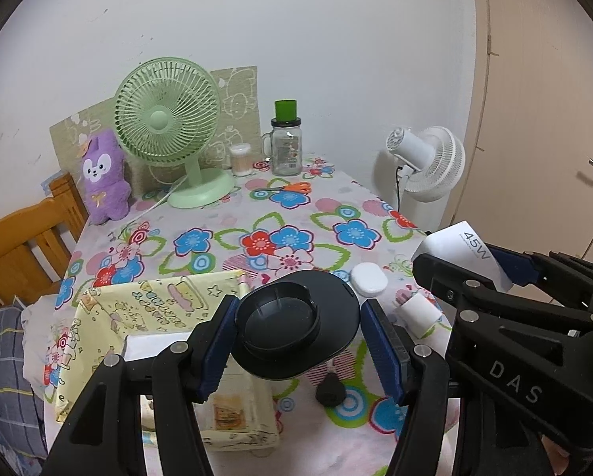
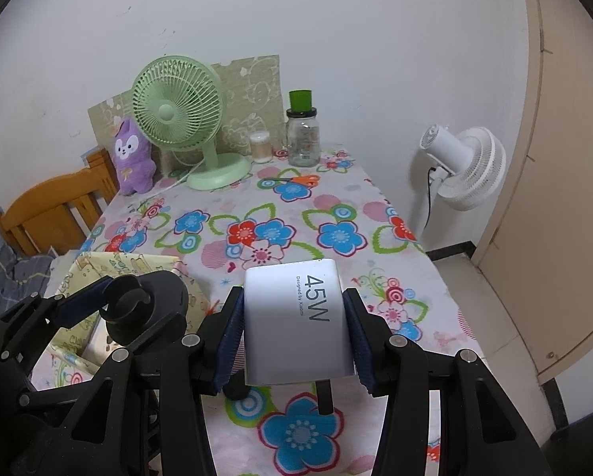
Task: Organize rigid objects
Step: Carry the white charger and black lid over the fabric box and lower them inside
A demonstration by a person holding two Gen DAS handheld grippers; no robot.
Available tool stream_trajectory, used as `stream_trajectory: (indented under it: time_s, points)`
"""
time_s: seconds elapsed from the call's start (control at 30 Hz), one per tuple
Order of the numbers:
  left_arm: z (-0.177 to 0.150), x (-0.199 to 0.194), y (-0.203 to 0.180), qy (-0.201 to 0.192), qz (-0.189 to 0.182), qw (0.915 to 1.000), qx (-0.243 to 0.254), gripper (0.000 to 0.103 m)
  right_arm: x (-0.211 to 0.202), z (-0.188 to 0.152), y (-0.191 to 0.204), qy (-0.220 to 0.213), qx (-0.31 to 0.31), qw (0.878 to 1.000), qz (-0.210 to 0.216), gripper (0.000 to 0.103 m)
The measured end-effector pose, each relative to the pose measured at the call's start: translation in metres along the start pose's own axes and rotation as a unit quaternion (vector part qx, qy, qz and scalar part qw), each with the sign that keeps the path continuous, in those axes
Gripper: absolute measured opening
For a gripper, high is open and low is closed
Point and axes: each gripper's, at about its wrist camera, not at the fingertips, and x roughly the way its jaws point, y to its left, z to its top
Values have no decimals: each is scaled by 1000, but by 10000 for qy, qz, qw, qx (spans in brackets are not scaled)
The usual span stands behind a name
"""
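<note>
My left gripper [image 1: 298,317] is shut on a black lid [image 1: 296,323] with a raised ring, held above the near edge of the flowered table [image 1: 256,214]. Just left of and below it sits a yellow fabric box [image 1: 137,305] with a white item inside. My right gripper [image 2: 294,305] is shut on a white 45W charger [image 2: 296,317], its plug pins pointing down. The charger [image 1: 465,254] and right gripper [image 1: 467,256] also show at the right of the left wrist view. The black lid [image 2: 145,309] and yellow box [image 2: 110,265] appear at the left of the right wrist view.
On the cloth lie a white oval case [image 1: 368,277], a small white roll [image 1: 419,313] and a black knob [image 1: 330,390]. At the back stand a green fan [image 1: 169,127], purple plush [image 1: 104,176], glass jar [image 1: 285,144] and orange scissors [image 1: 292,188]. A wooden chair [image 1: 22,246] is left, a white fan [image 1: 431,162] right.
</note>
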Motion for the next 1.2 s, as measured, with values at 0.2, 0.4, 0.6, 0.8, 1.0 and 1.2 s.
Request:
stream_trajectory:
  time_s: [0.2,0.4,0.6,0.8,1.0,1.2]
  points:
    - [-1,1,20,19,94,9999,-54,64,8,3,19,39,-97,9999,65,52]
    - [-2,3,41,43,194,9997,-122,64,18,7,38,86,-202,9996,154,52]
    - [-6,6,61,91,271,9994,-176,64,26,9,58,140,-299,9991,275,52]
    - [-13,10,78,189,273,9991,-246,64,36,7,75,240,-341,9986,336,52]
    - [-21,13,94,256,313,9988,-286,64,44,3,93,335,-433,9978,378,52]
    - [-29,19,108,343,343,9980,-399,64,54,0,111,425,-533,9968,415,52]
